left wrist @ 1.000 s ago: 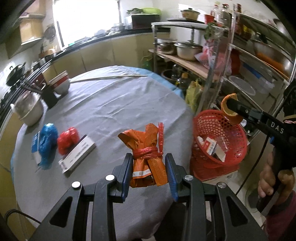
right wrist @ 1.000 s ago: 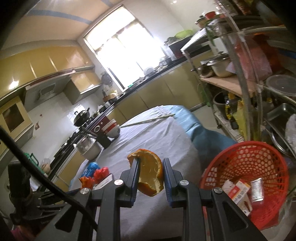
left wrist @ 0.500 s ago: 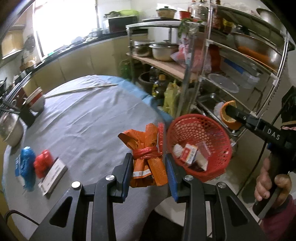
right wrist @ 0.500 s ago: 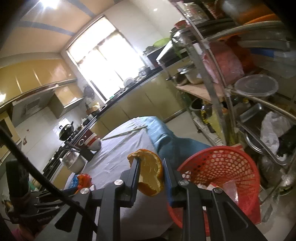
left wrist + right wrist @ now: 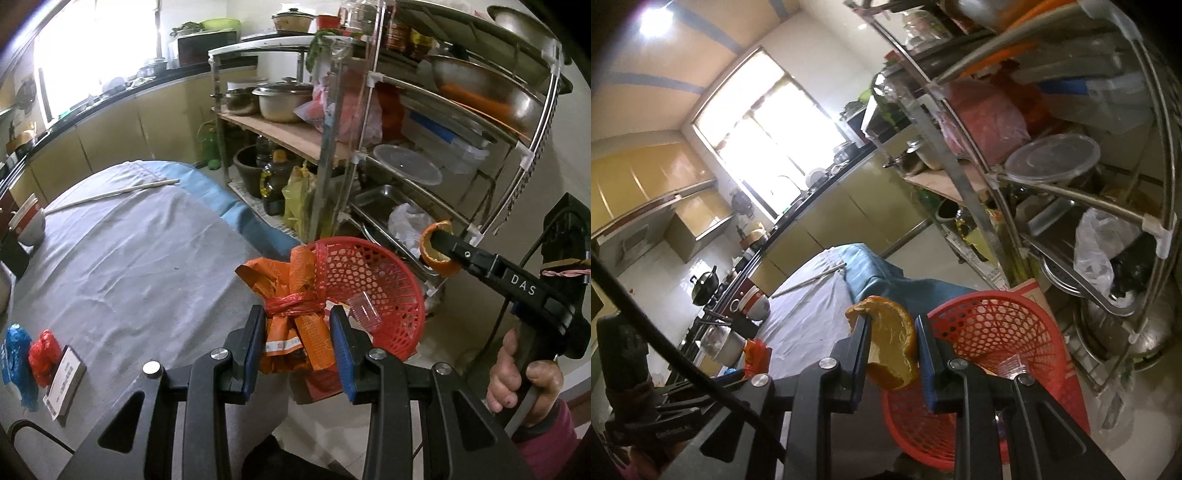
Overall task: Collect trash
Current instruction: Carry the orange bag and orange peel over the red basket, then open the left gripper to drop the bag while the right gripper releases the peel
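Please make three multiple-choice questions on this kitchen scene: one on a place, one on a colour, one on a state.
1. Where is the red basket?
A. beside the table edge, near the metal shelf
B. on the counter
C. under the window

2. What colour is the cloth on the table?
A. green
B. grey
C. yellow

3. What is the right hand-held gripper doing?
A. hanging open
B. pinching an orange peel
C. holding a bowl

Answers: 1 A, it stands between both; 2 B, grey cloth; 3 B, peel sits between the fingers.

Right gripper (image 5: pixel 892 341) pinches orange peel (image 5: pixel 892 345) beside red basket (image 5: pixel 997 332).
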`<state>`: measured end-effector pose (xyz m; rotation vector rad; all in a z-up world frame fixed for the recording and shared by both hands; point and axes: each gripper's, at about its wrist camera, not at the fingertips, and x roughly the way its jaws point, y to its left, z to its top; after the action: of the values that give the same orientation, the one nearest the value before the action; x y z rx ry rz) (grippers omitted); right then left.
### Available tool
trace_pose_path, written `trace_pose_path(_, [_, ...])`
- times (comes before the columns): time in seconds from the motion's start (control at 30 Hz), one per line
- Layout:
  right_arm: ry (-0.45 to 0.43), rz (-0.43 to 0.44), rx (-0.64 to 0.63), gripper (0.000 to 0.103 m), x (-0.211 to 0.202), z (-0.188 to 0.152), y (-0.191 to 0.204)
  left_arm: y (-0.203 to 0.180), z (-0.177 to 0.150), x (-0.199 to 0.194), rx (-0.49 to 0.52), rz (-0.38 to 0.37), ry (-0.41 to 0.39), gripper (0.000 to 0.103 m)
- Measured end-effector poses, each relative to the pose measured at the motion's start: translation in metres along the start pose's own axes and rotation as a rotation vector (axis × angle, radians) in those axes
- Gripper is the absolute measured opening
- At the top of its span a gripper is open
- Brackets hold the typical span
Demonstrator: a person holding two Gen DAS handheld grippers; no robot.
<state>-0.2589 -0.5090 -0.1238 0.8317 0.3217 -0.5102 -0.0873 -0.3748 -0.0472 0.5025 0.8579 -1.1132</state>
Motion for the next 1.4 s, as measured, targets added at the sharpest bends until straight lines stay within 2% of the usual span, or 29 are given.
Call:
trace_pose_path(0.37, [0.018,-0.01,0.05,0.026,-0.002,0.005,-0.022,-0.01,0.008,0.016,0.012,-0.017,0.028,0.037])
trace_pose_path(0.77, [0.061,-0.022,0.104,0.028,0.008,-0.003,-0.038,-0.029,0.017,0.048,0.027,-0.151,0.083,0.038])
trace_pose_path(0.87, [0.07,-0.036,0.113,0.029,0.011,-0.004,-0.043,-0.037,0.018,0.056,0.046,-0.162,0.085,0.042])
trace_pose_path(0.9, [0.081,-0.031,0.126,0.03,0.012,-0.004,-0.046,-0.039,0.018,0.059,0.057,-0.166,0.085,0.049])
trace_pose_path(0.93, [0.086,-0.029,0.139,0.031,0.013,-0.005,-0.049,-0.041,0.019,0.061,0.064,-0.163,0.086,0.055])
trace_pose_path(0.97, [0.091,-0.03,0.161,0.037,0.015,-0.005,-0.053,-0.041,0.019,0.062,0.065,-0.157,0.083,0.065])
trace_pose_path(1.0, [0.096,-0.028,0.179,0.054,0.015,-0.006,-0.057,-0.04,0.019,0.063,0.063,-0.154,0.071,0.067])
trace_pose_path(1.03, [0.096,-0.018,0.196,0.065,0.016,-0.006,-0.059,-0.039,0.019,0.063,0.061,-0.151,0.067,0.067])
trace_pose_path(1.07, [0.076,-0.005,0.215,0.07,0.014,-0.007,-0.062,-0.037,0.019,0.064,0.06,-0.142,0.071,0.067])
trace_pose_path(1.2, [0.035,-0.011,0.202,0.07,0.007,-0.005,-0.059,-0.022,0.013,0.059,0.037,-0.117,0.077,0.067])
trace_pose_path(1.4, [0.034,0.014,0.159,0.07,0.005,-0.006,-0.037,0.016,-0.009,0.035,-0.038,-0.051,0.078,0.067])
